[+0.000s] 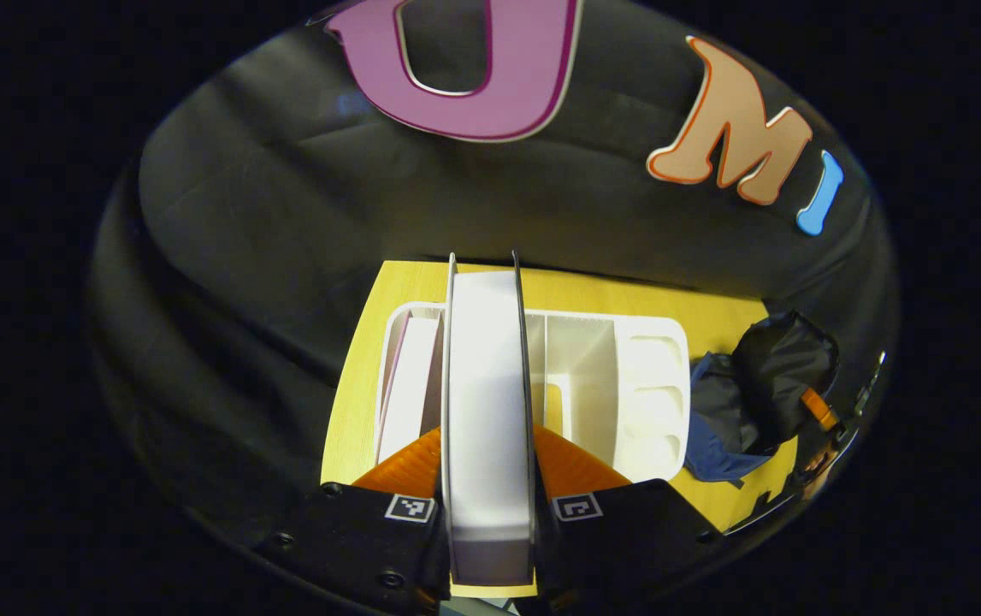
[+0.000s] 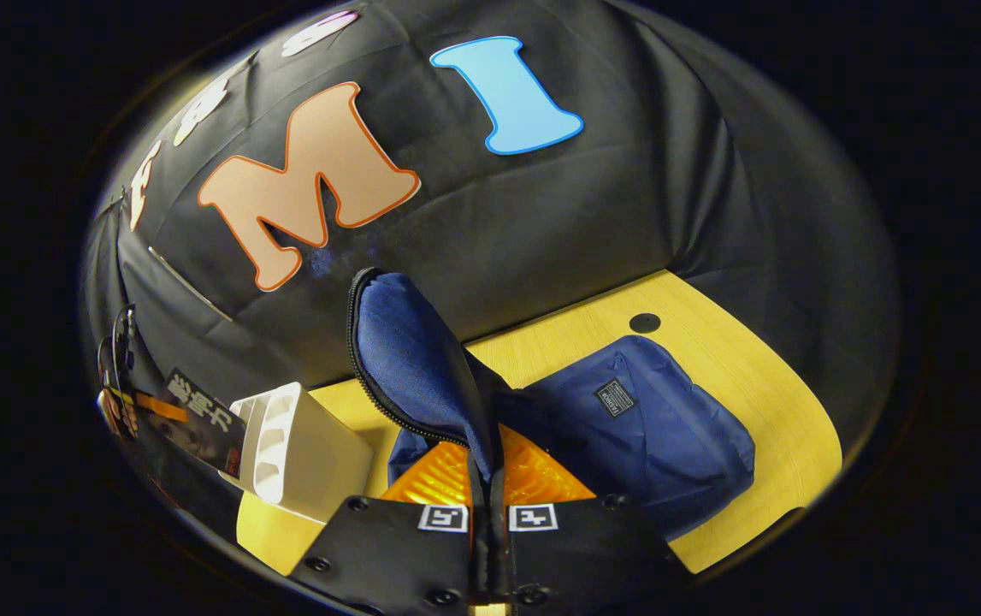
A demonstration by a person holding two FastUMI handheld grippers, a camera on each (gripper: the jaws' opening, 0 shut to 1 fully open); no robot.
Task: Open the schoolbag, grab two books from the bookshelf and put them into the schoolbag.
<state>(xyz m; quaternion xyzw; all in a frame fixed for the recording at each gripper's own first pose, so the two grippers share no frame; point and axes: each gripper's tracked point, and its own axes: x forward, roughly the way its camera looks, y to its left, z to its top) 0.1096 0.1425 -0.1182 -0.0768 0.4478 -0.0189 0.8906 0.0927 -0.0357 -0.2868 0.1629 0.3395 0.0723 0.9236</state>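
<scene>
— Behind the held book (image 1: 487, 402), how much of the bookshelf (image 1: 618, 385) showed?
— Only parts; another book (image 1: 409, 385) stood in its left slot. The left gripper (image 1: 490, 479) was clamped on the upright white book above the shelf.
— And the right gripper (image 2: 487, 488)?
— Pinched tight on the schoolbag (image 2: 644, 428) flap (image 2: 409, 359), lifted upright; the blue bag lay on the yellow table (image 2: 747, 359).

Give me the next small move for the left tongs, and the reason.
Probably carry the book right toward the schoolbag. The left tongs already clamp it above the bookshelf, and the right tongs hold the bag's flap up.
</scene>
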